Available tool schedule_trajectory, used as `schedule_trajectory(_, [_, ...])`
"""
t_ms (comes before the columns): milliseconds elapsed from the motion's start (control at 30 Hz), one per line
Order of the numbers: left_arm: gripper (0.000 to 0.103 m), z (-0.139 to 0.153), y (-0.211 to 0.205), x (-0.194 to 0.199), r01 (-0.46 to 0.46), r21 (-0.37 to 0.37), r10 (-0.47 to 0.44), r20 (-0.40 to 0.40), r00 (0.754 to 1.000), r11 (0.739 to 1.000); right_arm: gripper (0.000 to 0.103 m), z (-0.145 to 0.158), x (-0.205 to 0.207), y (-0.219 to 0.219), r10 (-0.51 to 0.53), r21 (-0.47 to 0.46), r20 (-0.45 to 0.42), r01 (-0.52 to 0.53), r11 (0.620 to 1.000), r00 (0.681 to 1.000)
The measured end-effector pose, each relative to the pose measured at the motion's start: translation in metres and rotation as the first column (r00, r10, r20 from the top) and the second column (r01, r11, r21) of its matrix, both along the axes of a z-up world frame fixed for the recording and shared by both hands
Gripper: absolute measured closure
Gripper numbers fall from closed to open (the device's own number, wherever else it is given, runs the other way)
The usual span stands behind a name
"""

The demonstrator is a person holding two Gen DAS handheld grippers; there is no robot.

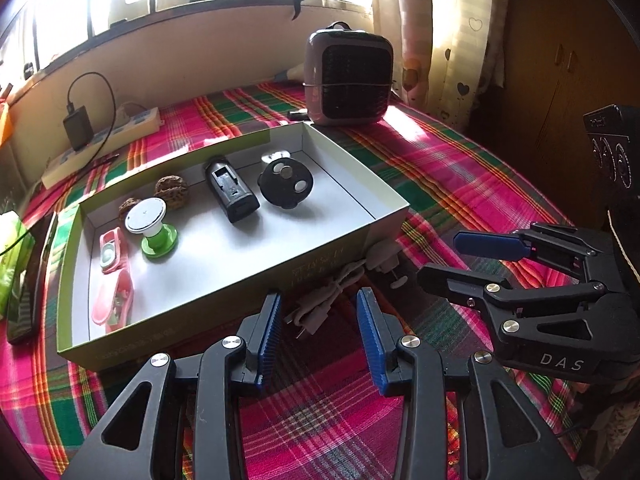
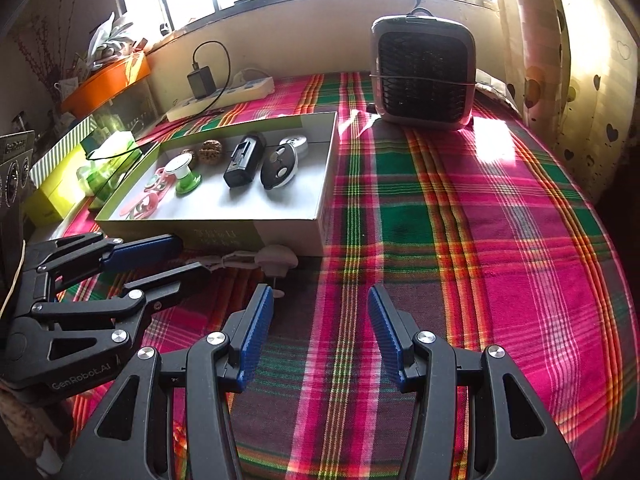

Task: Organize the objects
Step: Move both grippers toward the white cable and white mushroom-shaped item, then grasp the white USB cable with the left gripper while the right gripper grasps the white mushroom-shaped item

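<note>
A shallow cardboard box lies on the plaid cloth. Inside it are a green-and-white spool, two walnuts, a black rectangular device, a black round disc and pink cases. A white charger with its coiled cable lies on the cloth just in front of the box. My left gripper is open and empty, right over the cable. My right gripper is open and empty, just right of the plug.
A small grey heater stands at the back. A white power strip with a black adapter lies at the back left. A phone and green boxes lie left of the box.
</note>
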State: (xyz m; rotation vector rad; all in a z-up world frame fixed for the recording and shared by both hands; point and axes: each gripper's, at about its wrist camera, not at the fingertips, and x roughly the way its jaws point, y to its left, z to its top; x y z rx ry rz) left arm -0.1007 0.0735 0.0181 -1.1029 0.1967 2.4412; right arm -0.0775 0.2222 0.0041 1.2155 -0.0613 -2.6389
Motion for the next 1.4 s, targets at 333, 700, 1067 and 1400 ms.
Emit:
schedule_trajectory(333, [0.067,-0.009,0.010,-0.009,0.034,0.006,-0.034,0.050,0.998,0.999,0.052,-0.002,-0.004,0.005,-0.008,-0.003,0.013,0.008,1.000,1.000])
schedule_trajectory(700, [0.080,-0.010,0.012,-0.006,0.010,-0.031,-0.008,0.035,0.999,0.999,0.052,-0.004,-0.007,0.002,0.001,0.000,0.026,-0.001,1.000,1.000])
schedule_trajectory(1067, [0.086,-0.009,-0.001,-0.001,-0.015,-0.006,0.015,0.041,0.999,1.000,0.052,-0.004,-0.011,-0.013,0.041,0.004,0.028,-0.041,0.999,0.999])
schedule_trajectory(1400, [0.086,-0.012,-0.022,0.010,-0.085,0.022,0.084,0.055,0.995,0.996,0.052,-0.006,-0.019,-0.029,0.076,0.017,0.036,-0.076,0.997,0.996])
